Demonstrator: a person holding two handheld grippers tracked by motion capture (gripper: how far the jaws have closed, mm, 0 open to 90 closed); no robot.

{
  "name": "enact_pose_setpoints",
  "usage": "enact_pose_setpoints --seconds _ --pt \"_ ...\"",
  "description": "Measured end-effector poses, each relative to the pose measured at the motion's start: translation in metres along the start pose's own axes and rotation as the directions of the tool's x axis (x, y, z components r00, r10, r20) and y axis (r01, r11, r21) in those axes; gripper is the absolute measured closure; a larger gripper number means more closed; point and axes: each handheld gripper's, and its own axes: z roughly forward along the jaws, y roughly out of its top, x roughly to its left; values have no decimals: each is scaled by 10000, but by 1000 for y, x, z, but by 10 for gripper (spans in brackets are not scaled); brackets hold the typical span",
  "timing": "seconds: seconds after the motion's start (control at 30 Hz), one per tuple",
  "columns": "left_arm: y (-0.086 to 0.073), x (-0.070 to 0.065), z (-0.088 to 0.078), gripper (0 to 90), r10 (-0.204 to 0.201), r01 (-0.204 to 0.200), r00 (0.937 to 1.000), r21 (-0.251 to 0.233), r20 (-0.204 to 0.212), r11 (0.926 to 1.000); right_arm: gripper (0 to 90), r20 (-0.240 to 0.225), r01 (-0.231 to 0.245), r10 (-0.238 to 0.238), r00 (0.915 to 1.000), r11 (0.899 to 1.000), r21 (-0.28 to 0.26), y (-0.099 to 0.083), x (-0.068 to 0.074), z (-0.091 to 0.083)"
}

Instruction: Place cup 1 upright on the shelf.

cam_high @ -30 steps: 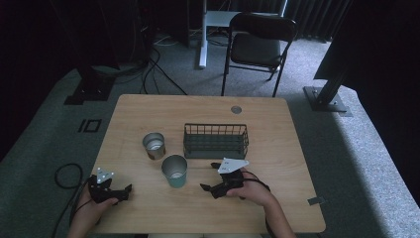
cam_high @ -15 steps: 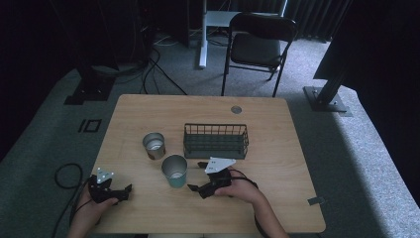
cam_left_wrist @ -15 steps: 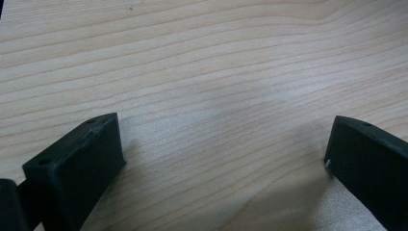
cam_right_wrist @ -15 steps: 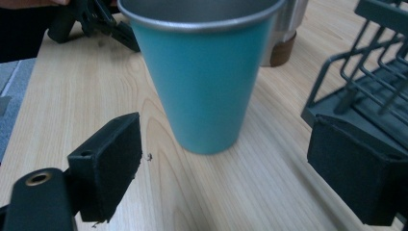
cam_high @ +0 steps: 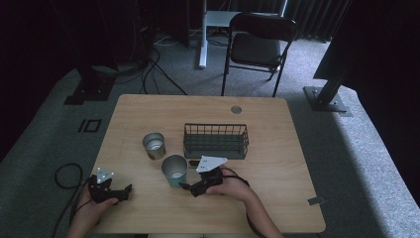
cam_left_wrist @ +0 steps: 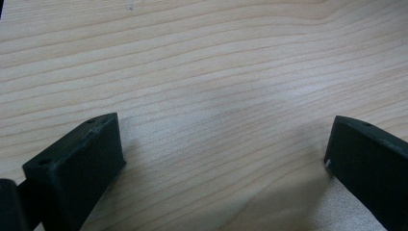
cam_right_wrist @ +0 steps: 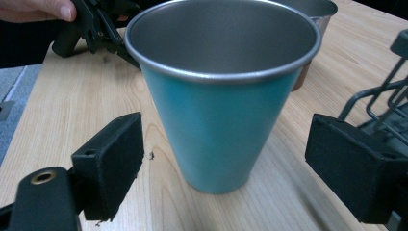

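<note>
R claw (cam_right_wrist: 226, 144) jaws wide apart, straddling the upright teal metal tumbler w/ steel rim (cam_right_wrist: 222, 91) near the pale wood counter (cam_high: 277, 144) front edge, prob. lined up to grip. L claw (cam_left_wrist: 221, 159) also spread, resting idle.

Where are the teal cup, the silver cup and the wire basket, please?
teal cup (cam_right_wrist: 219, 130), right gripper view, on its outer wall.
silver cup (cam_high: 154, 145), high view, on its rim.
wire basket (cam_high: 216, 135), high view, on its front wall.
</note>
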Motion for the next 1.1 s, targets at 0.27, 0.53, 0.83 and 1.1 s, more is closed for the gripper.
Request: enact_pose_setpoints --seconds 0.27,0.53,0.83,1.1 --pt "0 0 0 4 -2 2 10000 0 0 10000 131 -114 165 -167 9998 9997 -156 4 4 10" --pt "0 0 0 4 -1 1 10000 1 2 10000 129 -42 175 -176 9998 9994 -308 7 3 19" --pt "0 0 0 4 0 0 10000 2 1 10000 123 -20 -46 45 10000 9972 -752 14 2 26" --pt "0 0 0 4 0 0 10000 0 1 10000 120 -103 -116 107 9999 9958 -906 16 2 31"
